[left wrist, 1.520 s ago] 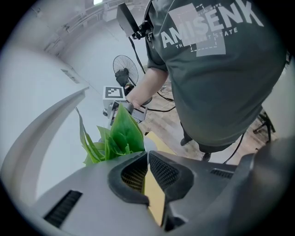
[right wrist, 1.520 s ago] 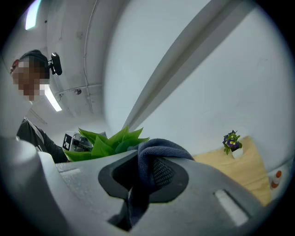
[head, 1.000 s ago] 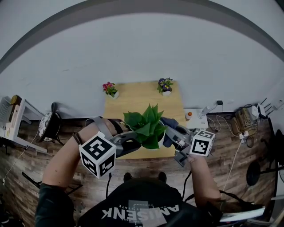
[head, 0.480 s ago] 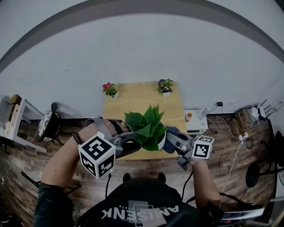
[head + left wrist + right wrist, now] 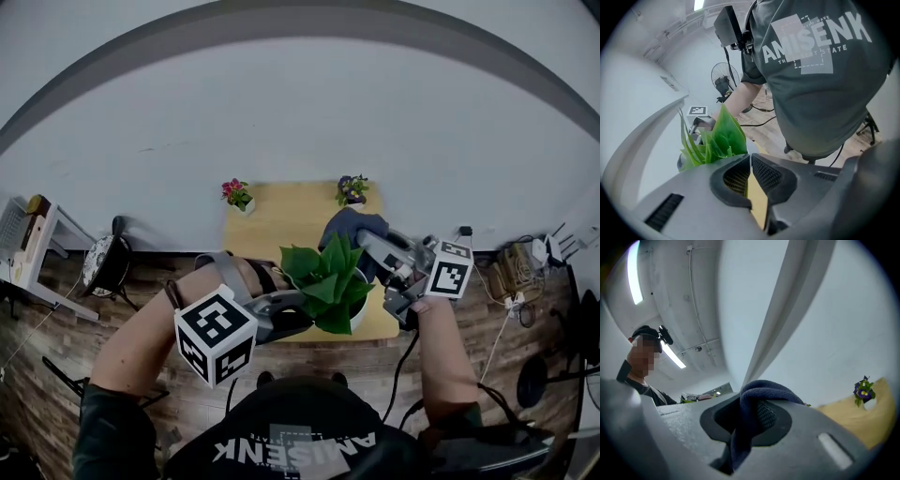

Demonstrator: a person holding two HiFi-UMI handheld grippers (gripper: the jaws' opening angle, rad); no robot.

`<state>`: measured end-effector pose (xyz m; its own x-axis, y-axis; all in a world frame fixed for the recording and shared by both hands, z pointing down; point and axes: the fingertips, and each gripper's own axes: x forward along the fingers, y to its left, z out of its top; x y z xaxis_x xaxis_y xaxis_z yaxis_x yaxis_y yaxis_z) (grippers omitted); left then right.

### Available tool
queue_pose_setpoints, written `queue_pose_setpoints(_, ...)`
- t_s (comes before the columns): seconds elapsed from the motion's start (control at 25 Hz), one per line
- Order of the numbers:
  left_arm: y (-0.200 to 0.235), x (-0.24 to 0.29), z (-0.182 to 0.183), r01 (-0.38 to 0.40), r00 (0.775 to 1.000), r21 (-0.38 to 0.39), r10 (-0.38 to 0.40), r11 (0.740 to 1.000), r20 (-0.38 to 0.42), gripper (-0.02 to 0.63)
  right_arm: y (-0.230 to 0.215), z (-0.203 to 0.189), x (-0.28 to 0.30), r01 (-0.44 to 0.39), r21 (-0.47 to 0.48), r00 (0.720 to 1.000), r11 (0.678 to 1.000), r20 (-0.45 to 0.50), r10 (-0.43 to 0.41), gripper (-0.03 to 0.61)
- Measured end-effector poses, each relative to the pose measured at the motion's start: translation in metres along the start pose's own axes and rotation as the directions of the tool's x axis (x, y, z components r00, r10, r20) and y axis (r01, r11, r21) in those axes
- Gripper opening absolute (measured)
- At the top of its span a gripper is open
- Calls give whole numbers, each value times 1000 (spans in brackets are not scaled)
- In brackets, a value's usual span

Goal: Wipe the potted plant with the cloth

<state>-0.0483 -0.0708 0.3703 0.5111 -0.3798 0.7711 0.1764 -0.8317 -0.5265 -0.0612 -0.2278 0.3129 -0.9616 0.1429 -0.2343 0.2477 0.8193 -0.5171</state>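
Head view, looking steeply down on a small wooden table (image 5: 281, 214) against a pale wall.

At the left, your left gripper (image 5: 298, 309) reaches in low. It points downward at the near left side of the potted plant (image 5: 330, 281). In the left gripper view, its fingers (image 5: 740, 176) are drawn close, with only a thin slit between them. Their tips sit right at the pot's edge. Whether they pinch the rim cannot be made out.

In the middle, the potted plant stands on the near edge of the table, close to your body. Its broad green leaves (image 5: 723, 136) rise upright and fan outward, with their tips pointing up.

At the right, your right gripper (image 5: 373, 244) is held high, angled slightly upward. Its fingers are clamped on a dark blue cloth (image 5: 349, 228), which bulges out over them in a folded loop (image 5: 761, 392). The cloth hangs just beyond and above the leaves, on their far right side, and does not touch them.

The leaves lie below the cloth and toward you. A wipe would likely need the right hand to drop down and inward, then stroke along each leaf's length. The right hand is the nearer one to the foliage, while the left stays at the pot.
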Motion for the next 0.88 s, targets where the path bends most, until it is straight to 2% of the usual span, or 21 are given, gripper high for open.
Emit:
queue_pose_setpoints(0.28,8,-4,9,-32,999,13,32,999,-18,17,10,-3,16,-144,103,990,984,0,144,44)
queue_pose_setpoints(0.56,12,-12,4,-62,997,-17,61,998,-39,17,7,-20,20,-207,208,978,956,12,209,44)
queue_pose_setpoints(0.88,11,-17,-7,-69,996,-53,65,996,-64,17,-2,-39,14,-226,284,973,932,26,228,44)
